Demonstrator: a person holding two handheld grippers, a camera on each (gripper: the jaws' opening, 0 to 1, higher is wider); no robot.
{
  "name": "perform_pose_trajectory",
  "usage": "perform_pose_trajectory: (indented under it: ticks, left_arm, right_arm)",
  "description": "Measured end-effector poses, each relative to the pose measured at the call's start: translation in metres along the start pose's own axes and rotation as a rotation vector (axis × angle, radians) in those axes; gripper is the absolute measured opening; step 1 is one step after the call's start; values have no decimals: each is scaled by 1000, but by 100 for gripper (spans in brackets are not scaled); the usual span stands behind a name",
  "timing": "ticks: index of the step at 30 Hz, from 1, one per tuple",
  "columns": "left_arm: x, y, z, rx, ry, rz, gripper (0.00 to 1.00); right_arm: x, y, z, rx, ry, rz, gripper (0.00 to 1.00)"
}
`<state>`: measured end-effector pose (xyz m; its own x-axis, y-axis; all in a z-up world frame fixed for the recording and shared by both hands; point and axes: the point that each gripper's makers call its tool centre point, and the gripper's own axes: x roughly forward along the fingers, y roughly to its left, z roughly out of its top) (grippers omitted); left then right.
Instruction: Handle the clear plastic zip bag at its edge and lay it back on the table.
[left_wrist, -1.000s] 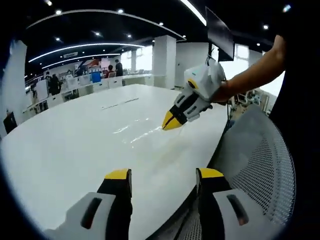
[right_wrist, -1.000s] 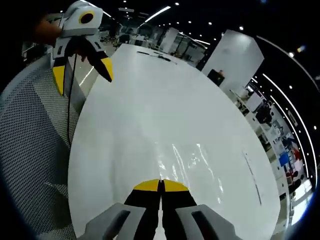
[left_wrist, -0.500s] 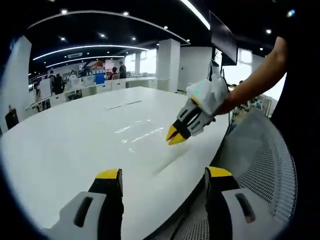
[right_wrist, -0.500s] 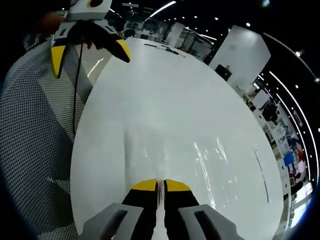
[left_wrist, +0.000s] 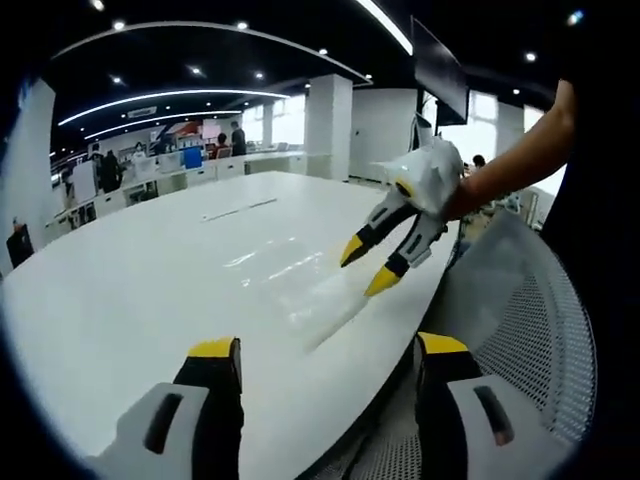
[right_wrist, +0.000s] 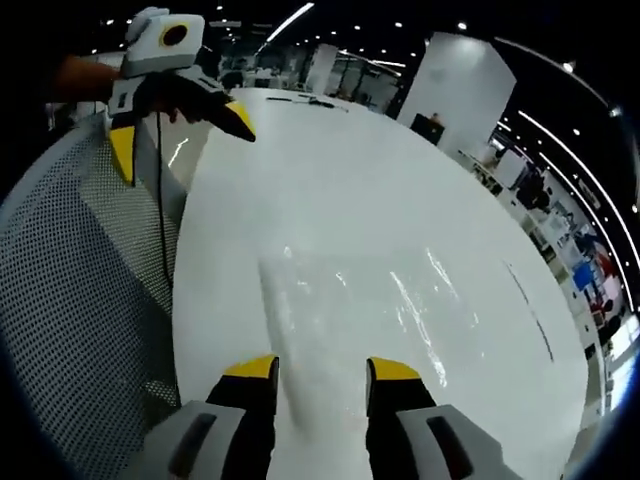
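Bag (right_wrist: 350, 300) flat on table (right_wrist: 330, 180), near table's edge on chair side, just ahead of right gripper (right_wrist: 320, 370). Right gripper jaws spread, holding nothing; bag edge sits between and beyond tips. Left gripper (left_wrist: 325, 350) jaws also spread, empty, hovering near table edge, well apart from bag. Judgement: lay-back step looks done, release complete; next move likely just clear right gripper from bag without dragging it. Bag outline hard to trace: only glare and creases show. Chair (right_wrist: 80, 300) mesh beside table.

Left gripper (left_wrist: 325, 365) jaws apart, zip bag (left_wrist: 290, 275) on table (left_wrist: 130, 290)
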<state>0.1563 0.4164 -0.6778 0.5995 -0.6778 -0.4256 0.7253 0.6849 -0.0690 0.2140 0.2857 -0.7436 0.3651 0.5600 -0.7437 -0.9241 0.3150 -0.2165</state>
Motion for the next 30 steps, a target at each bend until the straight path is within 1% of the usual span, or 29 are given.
perform_pose_trajectory:
  ticks: [3, 6, 7, 9, 10, 13, 16, 18, 20, 24, 28, 30]
  left_arm:
    - [1, 1, 2, 1, -2, -1, 72]
    - [2, 2, 4, 6, -3, -3, 74]
    - [2, 2, 3, 7, 0, -4, 75]
    - [2, 2, 3, 10, 3, -3, 77]
    - [1, 3, 3, 10, 1, -2, 78]
    - [0, 5, 3, 6, -11, 4, 83]
    - [0, 4, 3, -1, -10, 8, 85]
    - [0, 3, 3, -14, -15, 7, 86]
    - [-1, 3, 6, -17, -36, 7, 87]
    - [-2, 8, 4, -14, -33, 21, 94]
    - [-3, 8, 6, -14, -32, 18, 95]
    - [-4, 9, 9, -15, -42, 21, 95]
  right_arm:
    - [-11, 0, 2, 68, -44, -20, 45]
    - [-24, -4, -3, 132, -59, -56, 58]
    - [-29, -6, -3, 153, -76, -72, 63]
    - [-38, -9, -11, 164, -72, -89, 68]
    - [-44, -12, -15, 177, -76, -111, 71]
    - [-58, -15, -23, 202, -81, -144, 80]
    - [-73, -17, -29, 239, -98, -176, 87]
    - [-82, -18, -37, 262, -98, -200, 90]
    - [-89, -17, -45, 285, -98, -211, 93]
    - [-101, -14, -51, 365, -144, -238, 100]
    - [-107, -11, -58, 385, -150, -265, 100]
    - [-107, -9, -63, 398, -139, -274, 100]
